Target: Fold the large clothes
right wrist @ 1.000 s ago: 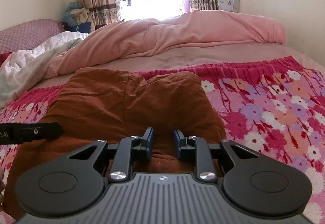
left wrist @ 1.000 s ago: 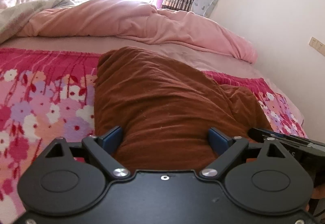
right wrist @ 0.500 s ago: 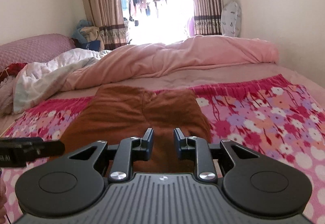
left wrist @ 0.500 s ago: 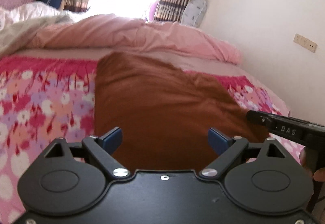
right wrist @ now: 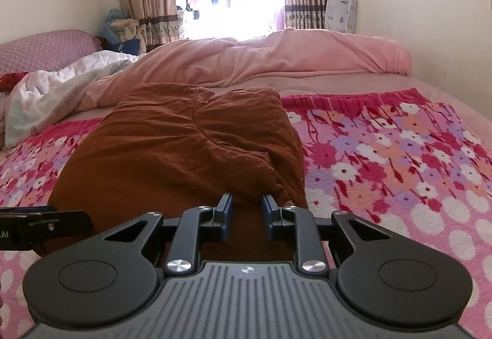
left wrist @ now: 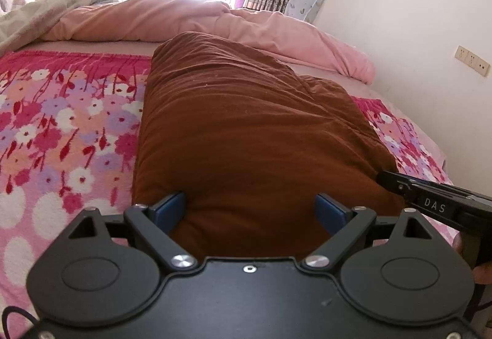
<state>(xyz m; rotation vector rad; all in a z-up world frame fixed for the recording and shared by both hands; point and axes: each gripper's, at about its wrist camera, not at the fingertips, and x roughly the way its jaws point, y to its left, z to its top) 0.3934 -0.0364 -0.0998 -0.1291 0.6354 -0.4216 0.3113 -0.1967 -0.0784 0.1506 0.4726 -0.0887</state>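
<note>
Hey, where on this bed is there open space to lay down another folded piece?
Two bare stretches of the floral blanket flank the brown garment: a wide one beside it in the right wrist view, another in the left wrist view. The far end is crowded by the bunched pink duvet and the white quilt.

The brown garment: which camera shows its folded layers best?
The right wrist view: the brown garment shows a curved overlapping fold edge and its whole outline on the floral blanket. The left wrist view shows only one smooth wrinkled surface.
</note>
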